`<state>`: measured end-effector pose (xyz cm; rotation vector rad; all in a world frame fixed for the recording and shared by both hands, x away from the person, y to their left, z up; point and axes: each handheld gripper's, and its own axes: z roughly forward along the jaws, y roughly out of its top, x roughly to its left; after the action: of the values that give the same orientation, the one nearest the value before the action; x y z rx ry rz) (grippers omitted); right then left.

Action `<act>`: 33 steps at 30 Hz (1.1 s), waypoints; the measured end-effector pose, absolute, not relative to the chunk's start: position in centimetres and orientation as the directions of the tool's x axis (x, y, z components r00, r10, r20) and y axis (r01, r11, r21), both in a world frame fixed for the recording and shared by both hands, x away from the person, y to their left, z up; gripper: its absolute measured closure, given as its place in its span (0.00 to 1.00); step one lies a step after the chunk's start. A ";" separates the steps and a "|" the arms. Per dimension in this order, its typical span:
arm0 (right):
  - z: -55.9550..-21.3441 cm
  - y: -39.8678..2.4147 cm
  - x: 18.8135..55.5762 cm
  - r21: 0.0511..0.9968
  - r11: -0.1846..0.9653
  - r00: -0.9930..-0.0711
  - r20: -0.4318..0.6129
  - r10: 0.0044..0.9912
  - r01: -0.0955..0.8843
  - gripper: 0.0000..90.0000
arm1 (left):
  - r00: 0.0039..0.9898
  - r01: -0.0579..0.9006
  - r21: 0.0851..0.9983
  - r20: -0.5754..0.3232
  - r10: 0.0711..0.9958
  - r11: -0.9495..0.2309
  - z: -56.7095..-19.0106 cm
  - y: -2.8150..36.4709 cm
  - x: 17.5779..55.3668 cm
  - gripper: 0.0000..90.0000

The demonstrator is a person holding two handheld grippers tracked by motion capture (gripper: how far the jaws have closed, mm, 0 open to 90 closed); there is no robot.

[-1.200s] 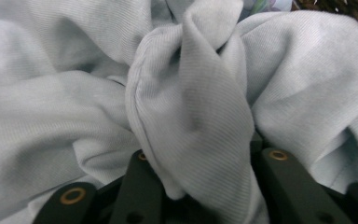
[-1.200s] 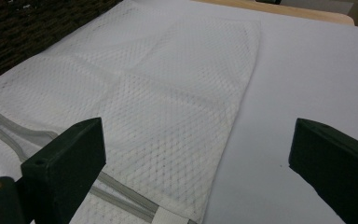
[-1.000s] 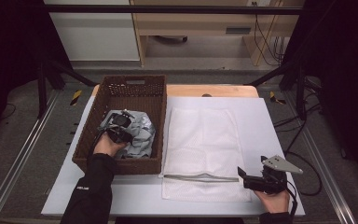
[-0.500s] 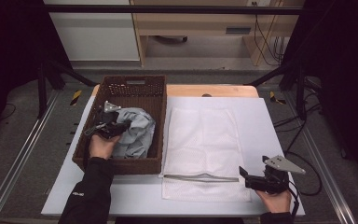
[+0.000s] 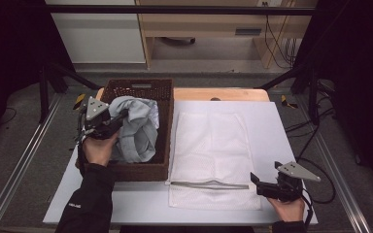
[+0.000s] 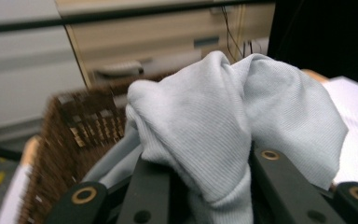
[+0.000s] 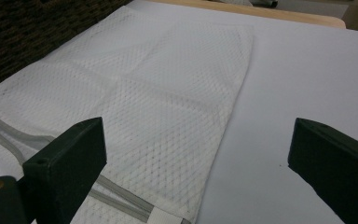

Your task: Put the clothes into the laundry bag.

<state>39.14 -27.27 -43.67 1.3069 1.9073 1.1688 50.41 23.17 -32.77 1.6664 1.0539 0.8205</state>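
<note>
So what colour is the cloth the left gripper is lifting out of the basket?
Pale grey-blue, plain with a fine ribbed knit; the cloth shows best in the left gripper view.

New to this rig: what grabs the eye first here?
The pale grey garment, bunched in the left gripper over the brown wicker basket at the table's left. Next, the white mesh laundry bag lying flat mid-table, its zipper along the near edge. The right gripper rests at the bag's near right corner, fingers wide apart.
</note>
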 end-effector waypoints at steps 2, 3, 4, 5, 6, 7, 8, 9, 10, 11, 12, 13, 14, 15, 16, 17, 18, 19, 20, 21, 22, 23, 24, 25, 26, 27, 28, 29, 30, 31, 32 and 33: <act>-43.7 -27.3 39.2 0.879 0.153 -0.381 0.034 0.924 0.451 0.05 | 0.395 0.225 0.961 0.059 0.917 -0.159 -31.6 23.3 49.7 0.84; -43.7 -27.3 39.2 0.879 0.152 -0.381 0.036 0.924 0.452 0.05 | 0.390 0.205 0.966 0.064 0.918 -0.155 -31.1 23.4 49.4 0.84; -43.7 -27.3 39.2 0.879 0.151 -0.380 0.036 0.924 0.452 0.06 | 0.390 0.195 0.970 0.061 0.919 -0.147 -30.7 23.5 49.2 0.84; -43.7 -27.4 39.2 0.880 0.152 -0.380 0.035 0.924 0.450 0.06 | 0.388 0.183 0.973 0.060 0.920 -0.141 -30.2 23.5 49.0 0.84; -43.7 -27.4 39.2 0.881 0.150 -0.379 0.035 0.925 0.449 0.06 | 0.386 0.175 0.975 0.058 0.921 -0.135 -29.8 23.6 48.8 0.84; -43.7 -27.4 39.1 0.882 0.149 -0.379 0.035 0.925 0.447 0.06 | 0.386 0.167 0.977 0.058 0.921 -0.132 -29.4 23.7 48.7 0.84; -43.7 -27.4 39.1 0.883 0.151 -0.379 0.033 0.925 0.445 0.06 | 0.386 0.167 0.977 0.058 0.921 -0.132 -29.4 23.7 48.7 0.84; -43.7 -27.3 39.1 0.884 0.152 -0.379 0.032 0.925 0.443 0.06 | 0.380 0.149 0.982 0.055 0.923 -0.120 -28.6 23.8 48.4 0.84; -43.7 -27.3 39.1 0.883 0.150 -0.379 0.034 0.925 0.444 0.06 | 0.378 0.139 0.984 0.054 0.924 -0.114 -28.0 23.8 48.2 0.84; -43.7 -27.3 39.1 0.884 0.150 -0.380 0.033 0.925 0.443 0.06 | 0.376 0.130 0.985 0.057 0.925 -0.114 -27.7 23.8 48.1 0.84; -43.7 -27.3 39.1 0.884 0.150 -0.380 0.034 0.925 0.443 0.06 | 0.375 0.122 0.986 0.059 0.925 -0.112 -27.3 23.8 48.0 0.84; -43.7 -27.4 39.1 0.884 0.150 -0.380 0.034 0.924 0.444 0.06 | 0.374 0.115 0.987 0.059 0.925 -0.110 -26.8 23.7 47.9 0.84; -43.7 -27.4 39.1 0.884 0.150 -0.379 0.033 0.925 0.443 0.06 | 0.374 0.115 0.987 0.059 0.925 -0.110 -26.8 23.7 47.9 0.84; -43.6 -27.4 39.1 0.884 0.149 -0.379 0.035 0.925 0.443 0.06 | 0.373 0.095 0.990 0.065 0.925 -0.107 -26.0 23.6 47.6 0.84; -43.6 -27.3 39.1 0.885 0.148 -0.379 0.035 0.925 0.442 0.06 | 0.373 0.089 0.991 0.058 0.926 -0.098 -25.6 23.6 47.5 0.84; -43.6 -27.4 39.1 0.886 0.149 -0.380 0.033 0.924 0.440 0.06 | 0.372 0.080 0.992 0.063 0.926 -0.099 -25.2 23.5 47.5 0.84; -43.6 -27.4 39.1 0.886 0.149 -0.380 0.033 0.924 0.439 0.06 | 0.372 0.080 0.992 0.063 0.926 -0.099 -25.2 23.5 47.5 0.84; -43.6 -27.4 39.1 0.887 0.148 -0.381 0.034 0.924 0.438 0.06 | 0.374 0.067 0.993 0.062 0.925 -0.094 -24.4 23.3 47.3 0.84; -43.6 -27.4 39.1 0.887 0.148 -0.380 0.033 0.924 0.437 0.06 | 0.375 0.059 0.994 0.063 0.925 -0.092 -24.1 23.2 47.3 0.84; -43.5 -27.4 39.0 0.887 0.144 -0.380 0.038 0.924 0.440 0.06 | 0.376 0.053 0.994 0.066 0.924 -0.093 -23.7 23.0 47.2 0.84; -43.5 -27.4 39.0 0.887 0.143 -0.381 0.039 0.924 0.439 0.06 | 0.378 0.047 0.994 0.070 0.923 -0.095 -23.4 22.9 47.2 0.84; -43.5 -27.3 39.0 0.887 0.143 -0.380 0.039 0.924 0.440 0.06 | 0.379 0.041 0.995 0.072 0.923 -0.095 -23.0 22.7 47.2 0.84; -43.5 -27.3 39.0 0.887 0.144 -0.381 0.039 0.924 0.439 0.06 | 0.381 0.035 0.995 0.074 0.922 -0.094 -22.7 22.5 47.2 0.84; -43.5 -27.3 39.0 0.887 0.145 -0.381 0.037 0.924 0.438 0.06 | 0.383 0.030 0.995 0.074 0.921 -0.092 -22.3 22.4 47.1 0.84; -43.5 -27.3 39.0 0.888 0.145 -0.381 0.037 0.924 0.436 0.06 | 0.383 0.026 0.996 0.071 0.921 -0.088 -21.9 22.3 47.1 0.84; -43.5 -27.3 39.0 0.888 0.144 -0.381 0.037 0.924 0.436 0.06 | 0.389 0.020 0.996 0.067 0.919 -0.082 -21.6 22.2 47.1 0.84; -43.5 -27.3 39.0 0.888 0.144 -0.380 0.037 0.924 0.436 0.06 | 0.389 0.020 0.996 0.067 0.919 -0.082 -21.6 22.2 47.1 0.84; -43.5 -27.4 39.0 0.889 0.143 -0.381 0.038 0.924 0.435 0.06 | 0.392 0.011 0.997 0.065 0.918 -0.076 -20.9 21.9 46.9 0.84; -43.5 -27.4 39.0 0.889 0.141 -0.380 0.040 0.924 0.435 0.06 | 0.400 0.002 0.998 0.062 0.914 -0.069 -20.5 21.7 46.8 0.84; -43.5 -27.4 39.0 0.890 0.143 -0.381 0.036 0.924 0.433 0.06 | 0.403 -0.003 0.998 0.063 0.913 -0.067 -20.3 21.6 46.7 0.84; -43.5 -27.4 39.0 0.890 0.143 -0.381 0.038 0.924 0.434 0.06 | 0.407 -0.008 0.998 0.063 0.911 -0.066 -20.0 21.5 46.6 0.84; -43.5 -27.4 39.0 0.890 0.140 -0.381 0.041 0.924 0.435 0.06 | 0.409 -0.015 0.998 0.065 0.910 -0.065 -19.7 21.3 46.5 0.84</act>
<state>38.98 -27.38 -43.45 1.2982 1.8886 1.1911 46.45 21.30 -19.75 1.4273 0.8596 0.9385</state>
